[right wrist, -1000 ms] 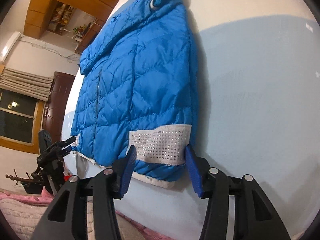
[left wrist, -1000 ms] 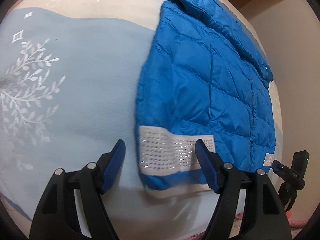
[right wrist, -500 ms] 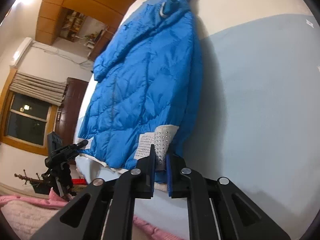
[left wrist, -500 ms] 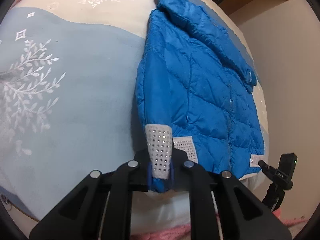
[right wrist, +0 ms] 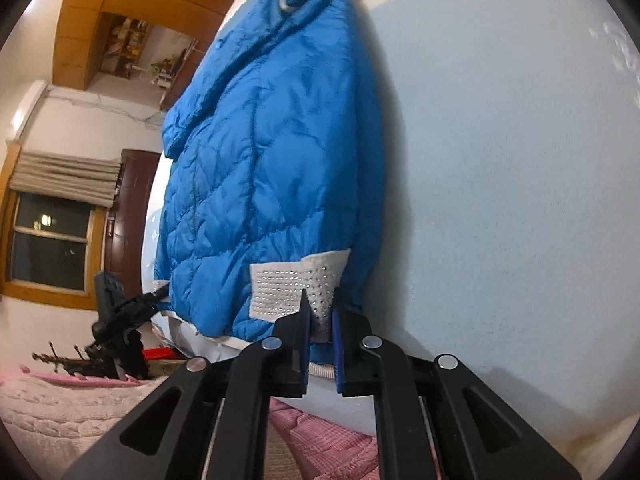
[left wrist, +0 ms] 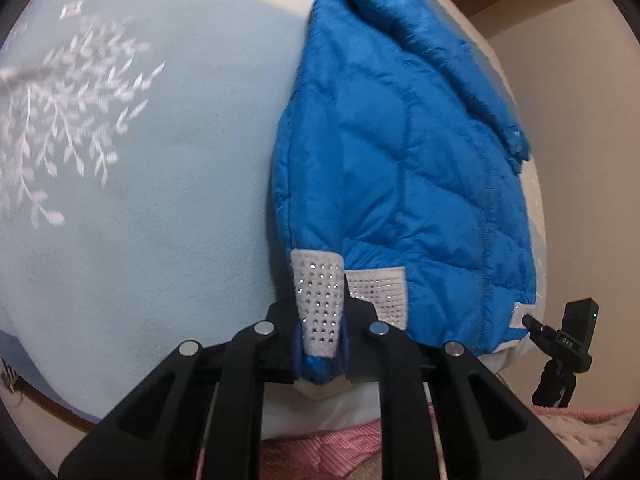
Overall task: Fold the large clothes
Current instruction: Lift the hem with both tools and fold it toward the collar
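Observation:
A blue quilted puffer jacket [left wrist: 408, 152] lies on a pale blue bedspread [left wrist: 160, 200], collar at the far end, hem towards me. It has a white studded hem band [left wrist: 376, 292]. My left gripper [left wrist: 319, 344] is shut on the left corner of that hem band and lifts it slightly. In the right wrist view the jacket [right wrist: 260, 152] lies the same way, and my right gripper [right wrist: 320, 324] is shut on the right corner of the white studded band [right wrist: 292, 288].
The bedspread [right wrist: 500, 180] stretches wide on either side of the jacket, with white leaf embroidery [left wrist: 60, 100] at the left. A black camera on a tripod [left wrist: 568, 344] stands off the bed's near corner. Pink knitted fabric [right wrist: 60, 408] lies below the bed edge.
Both grippers went from open, straddling the hem corners, to shut on the white studded band. Since then the pinched corners have risen slightly and the views have shifted closer.

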